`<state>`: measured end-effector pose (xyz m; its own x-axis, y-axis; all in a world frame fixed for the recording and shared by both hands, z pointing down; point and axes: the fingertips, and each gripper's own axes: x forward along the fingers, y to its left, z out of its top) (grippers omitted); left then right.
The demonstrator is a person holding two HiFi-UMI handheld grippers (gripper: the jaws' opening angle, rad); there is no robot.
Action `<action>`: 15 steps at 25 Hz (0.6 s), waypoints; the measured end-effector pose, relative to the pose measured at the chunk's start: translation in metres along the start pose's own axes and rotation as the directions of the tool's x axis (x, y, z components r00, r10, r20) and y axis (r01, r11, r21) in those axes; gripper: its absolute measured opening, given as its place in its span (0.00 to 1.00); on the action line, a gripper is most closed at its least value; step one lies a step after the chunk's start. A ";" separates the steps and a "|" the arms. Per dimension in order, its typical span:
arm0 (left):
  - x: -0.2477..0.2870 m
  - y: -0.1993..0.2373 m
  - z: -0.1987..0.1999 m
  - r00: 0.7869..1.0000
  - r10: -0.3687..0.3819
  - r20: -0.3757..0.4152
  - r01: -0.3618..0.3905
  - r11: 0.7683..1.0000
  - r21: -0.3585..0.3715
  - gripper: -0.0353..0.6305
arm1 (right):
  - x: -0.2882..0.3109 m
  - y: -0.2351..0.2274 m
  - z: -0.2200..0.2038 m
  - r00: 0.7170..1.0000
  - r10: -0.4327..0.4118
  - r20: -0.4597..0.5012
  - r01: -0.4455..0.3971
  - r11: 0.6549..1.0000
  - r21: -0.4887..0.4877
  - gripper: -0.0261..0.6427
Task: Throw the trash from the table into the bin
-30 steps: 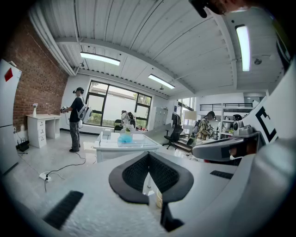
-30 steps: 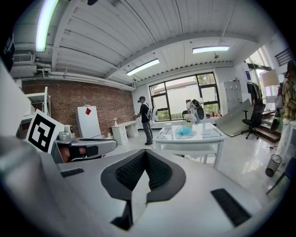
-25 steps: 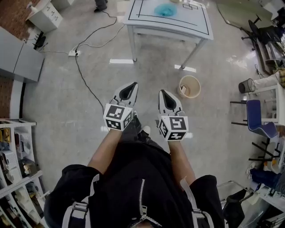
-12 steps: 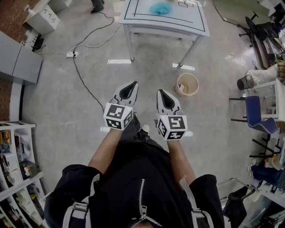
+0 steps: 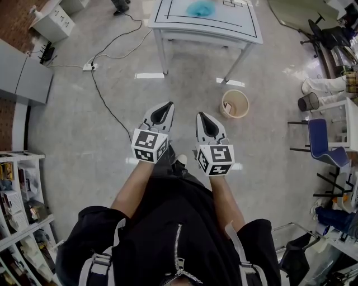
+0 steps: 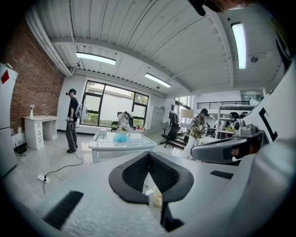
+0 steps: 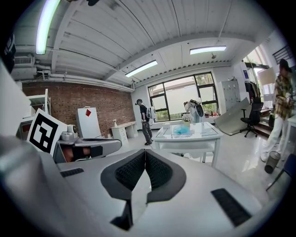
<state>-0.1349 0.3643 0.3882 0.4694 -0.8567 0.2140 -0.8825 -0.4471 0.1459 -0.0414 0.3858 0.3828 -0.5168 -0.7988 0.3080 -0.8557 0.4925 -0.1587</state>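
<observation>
Trash (image 5: pixel 200 8), a crumpled blue wad, lies on the far part of the white table (image 5: pixel 240 27), well apart from both grippers and touched by neither. Nearest the person, the left gripper (image 5: pixel 168 104) and the right gripper (image 5: pixel 199 114) are held side by side in front of the body over bare floor, both pointing toward the table. In the left gripper view the black pads (image 6: pixel 134 173) are pressed together at their tips with nothing pinched between them; the narrow gap below the tips shows only floor and a bit of the bin (image 6: pixel 157 196). In the right gripper view the pads (image 7: pixel 129 171) likewise meet at the tips and hold nothing, and the blue wad (image 7: pixel 181 130) shows on the tabletop straight beyond them. Farther out in the head view, the round tan bin (image 5: pixel 235 104) stands on the floor beyond the right gripper, near the table's near right leg, with something pale inside it. A black cable (image 5: pixel 103 95) runs across the floor to the left of the grippers. Beyond the table's left side, a standing person (image 6: pixel 71 120) shows in the left gripper view.
</observation>
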 end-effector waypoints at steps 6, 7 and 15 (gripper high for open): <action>0.002 0.000 -0.001 1.000 -0.004 0.001 0.004 1.000 0.005 0.06 | 0.002 0.000 -0.002 1.000 -0.002 -0.004 0.002 1.000 -0.002 0.05; 0.003 -0.001 -0.001 1.000 -0.004 0.001 0.004 1.000 0.005 0.06 | 0.002 0.000 -0.002 1.000 -0.002 -0.004 0.002 1.000 -0.003 0.05; 0.023 0.006 0.002 1.000 -0.030 -0.005 0.030 1.000 0.010 0.06 | 0.018 -0.008 0.002 1.000 -0.016 -0.007 0.016 1.000 0.000 0.05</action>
<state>-0.1296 0.3410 0.3923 0.4956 -0.8417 0.2143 -0.8683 -0.4750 0.1427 -0.0437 0.3668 0.3880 -0.5028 -0.8041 0.3172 -0.8639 0.4797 -0.1535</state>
